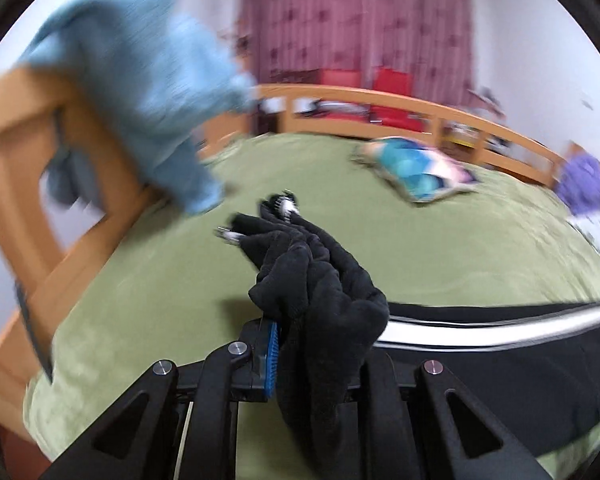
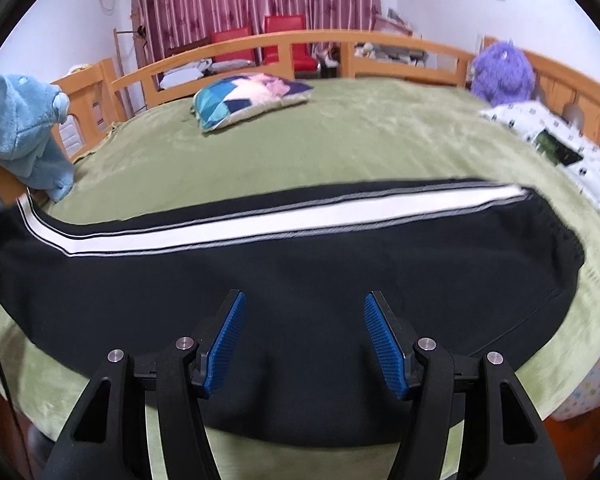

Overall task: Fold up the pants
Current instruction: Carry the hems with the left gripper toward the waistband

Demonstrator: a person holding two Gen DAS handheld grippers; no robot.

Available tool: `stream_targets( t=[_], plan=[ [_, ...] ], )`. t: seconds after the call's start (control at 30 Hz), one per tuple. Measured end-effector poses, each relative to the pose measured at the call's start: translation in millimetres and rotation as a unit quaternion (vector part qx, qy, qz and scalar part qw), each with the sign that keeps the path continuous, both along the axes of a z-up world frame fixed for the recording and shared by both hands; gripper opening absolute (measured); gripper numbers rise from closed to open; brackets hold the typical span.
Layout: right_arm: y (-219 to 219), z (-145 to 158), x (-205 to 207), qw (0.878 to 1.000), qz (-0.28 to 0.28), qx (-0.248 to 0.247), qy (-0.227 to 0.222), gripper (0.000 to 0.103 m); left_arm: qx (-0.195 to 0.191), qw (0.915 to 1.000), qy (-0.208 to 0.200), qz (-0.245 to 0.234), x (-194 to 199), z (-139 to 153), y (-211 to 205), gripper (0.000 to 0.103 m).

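On my left wrist view, the left gripper (image 1: 300, 344) has its fingers clamped on a thick bunch of the black pants (image 1: 324, 280); one ribbed blue pad (image 1: 271, 354) shows beside the cloth, and the other is buried under it. The fabric there is soft and fleecy, gathered into rope-like folds that run away from me and end near two white-tipped drawstring ends (image 1: 288, 204) on the bed. The rest of the pants stretches to the right as a long dark band with a broad white stripe (image 1: 480, 326) edged in thin grey lines. On my right wrist view, the right gripper (image 2: 304, 336) hangs over the pants (image 2: 300, 272) with its fingers wide apart, holding nothing, the blue serrated pads (image 2: 228, 334) angled outward. Below them the pants lie flat and smooth across the green, short-piled bedspread (image 2: 340, 148), the ribbed elastic cuff (image 2: 572, 248) at the right end. A patchwork cushion (image 2: 248, 98) of blue and pink triangles lies farther up the bed, well apart from the pants. A fuzzy blue plush (image 2: 20, 124) drapes over the curved wooden bed rail (image 2: 316, 38), and a shaggy purple plush (image 2: 500, 72) sits at the far right.
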State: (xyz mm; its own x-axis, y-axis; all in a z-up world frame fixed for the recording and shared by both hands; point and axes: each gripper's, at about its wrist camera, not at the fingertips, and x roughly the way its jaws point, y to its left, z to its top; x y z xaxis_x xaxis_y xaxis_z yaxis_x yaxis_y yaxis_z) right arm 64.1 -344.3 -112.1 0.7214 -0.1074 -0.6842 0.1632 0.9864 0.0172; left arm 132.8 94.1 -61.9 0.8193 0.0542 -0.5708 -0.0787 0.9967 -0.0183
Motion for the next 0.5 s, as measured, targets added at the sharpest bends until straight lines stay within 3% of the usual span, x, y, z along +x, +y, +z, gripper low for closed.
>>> stream_targets(
  t=[0.1, 0.23, 0.4, 0.5],
  plan=[
    [-21, 4, -5, 1.0, -0.006, 0.008, -0.009, 0.061, 0.006, 0.9983, 0.003, -0.058, -5, 11, -66, 0.016],
    [-53, 5, -16, 1.0, -0.029, -0.005, -0.008, 0.061, 0.008, 0.9922, 0.019, -0.123, -15, 3, -142, 0.015],
    [-92, 2, -35, 0.999, -0.049, -0.007, 0.001, 0.061, 0.001, 0.9776, 0.074, -0.197, -25, -39, -222, 0.016],
    [-103, -4, -45, 0.999, -0.051, 0.007, 0.009, 0.061, 0.002, 0.9625, 0.135, -0.235, -25, -71, -254, 0.02]
  ],
)
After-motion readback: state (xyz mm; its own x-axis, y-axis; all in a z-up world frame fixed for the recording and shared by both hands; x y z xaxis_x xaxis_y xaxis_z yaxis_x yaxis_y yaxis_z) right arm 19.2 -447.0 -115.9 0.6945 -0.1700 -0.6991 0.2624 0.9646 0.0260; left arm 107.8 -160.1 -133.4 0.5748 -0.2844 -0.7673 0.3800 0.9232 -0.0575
